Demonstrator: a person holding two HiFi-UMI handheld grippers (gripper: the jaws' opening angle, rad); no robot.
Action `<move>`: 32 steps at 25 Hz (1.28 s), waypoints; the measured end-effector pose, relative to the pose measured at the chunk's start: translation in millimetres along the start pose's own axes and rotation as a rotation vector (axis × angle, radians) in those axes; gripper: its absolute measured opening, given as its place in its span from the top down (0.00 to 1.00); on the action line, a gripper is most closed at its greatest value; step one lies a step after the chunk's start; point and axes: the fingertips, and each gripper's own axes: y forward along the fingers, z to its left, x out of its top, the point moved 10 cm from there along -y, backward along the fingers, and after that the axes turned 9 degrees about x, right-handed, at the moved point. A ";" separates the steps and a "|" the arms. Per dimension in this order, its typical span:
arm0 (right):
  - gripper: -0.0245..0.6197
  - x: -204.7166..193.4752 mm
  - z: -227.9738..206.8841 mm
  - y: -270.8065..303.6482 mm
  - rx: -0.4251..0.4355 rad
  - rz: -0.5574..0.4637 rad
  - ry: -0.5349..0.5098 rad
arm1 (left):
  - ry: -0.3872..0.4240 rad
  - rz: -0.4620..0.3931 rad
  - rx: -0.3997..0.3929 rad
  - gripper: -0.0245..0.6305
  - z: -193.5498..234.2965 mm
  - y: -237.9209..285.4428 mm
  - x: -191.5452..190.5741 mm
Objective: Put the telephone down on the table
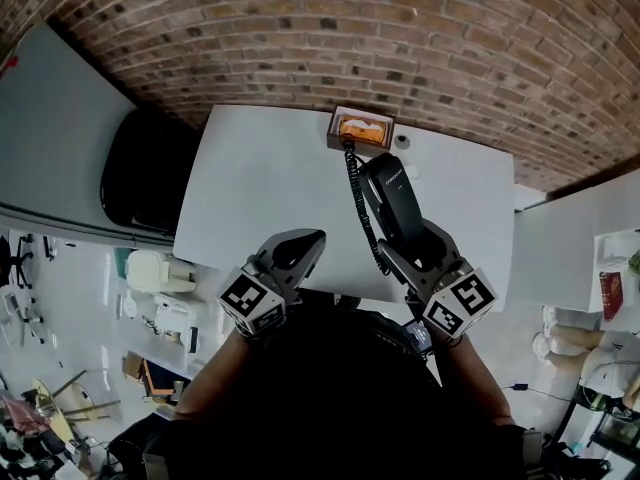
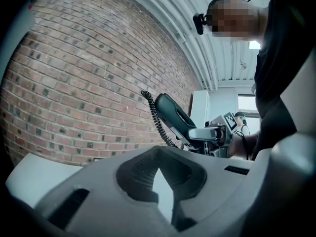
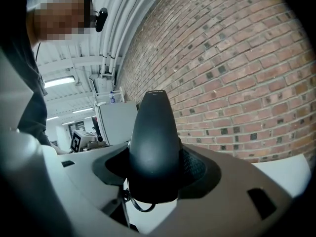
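Handset (image 1: pixel 385 193), black, is clamped at its lower end in the right gripper (image 1: pixel 408 251). Its free end points toward the tabletop's far edge. In the right gripper view the handset (image 3: pixel 153 142) fills the space between the jaws, which are closed on both its sides, and it rises up and away from the camera.

In the left gripper view the handset (image 2: pixel 173 115) is tilted and stands out against the brick wall. It looks raised off the tabletop; no contact with the surface is visible.

Cord (image 1: pixel 353 183), coiled and black, runs from the handset toward a small box (image 1: pixel 362 128) at the middle of the far edge. The box has an orange interior. Whether the cord ends in the box cannot be made out. The cord (image 2: pixel 154 117) also shows in the left gripper view, hanging along the handset's left side.

Left gripper (image 1: pixel 305 240) is over the near edge, to the left of the right gripper and apart from it. Its jaws (image 2: pixel 157 169) are drawn together at the tips with only a thin slit behind them, and nothing is between them.

Tabletop (image 1: pixel 260 188) is white. Brick wall (image 1: pixel 400 38) runs behind its far edge.
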 end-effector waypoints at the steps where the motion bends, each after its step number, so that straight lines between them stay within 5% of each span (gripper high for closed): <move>1: 0.55 -0.1 -2.5 1.2 -0.004 0.003 0.004 | -0.003 0.004 -0.005 0.95 2.2 3.9 -1.0; 32: 0.55 -77.3 -87.7 85.6 -0.076 0.213 0.170 | -0.106 0.142 -0.066 0.95 80.3 65.6 -53.7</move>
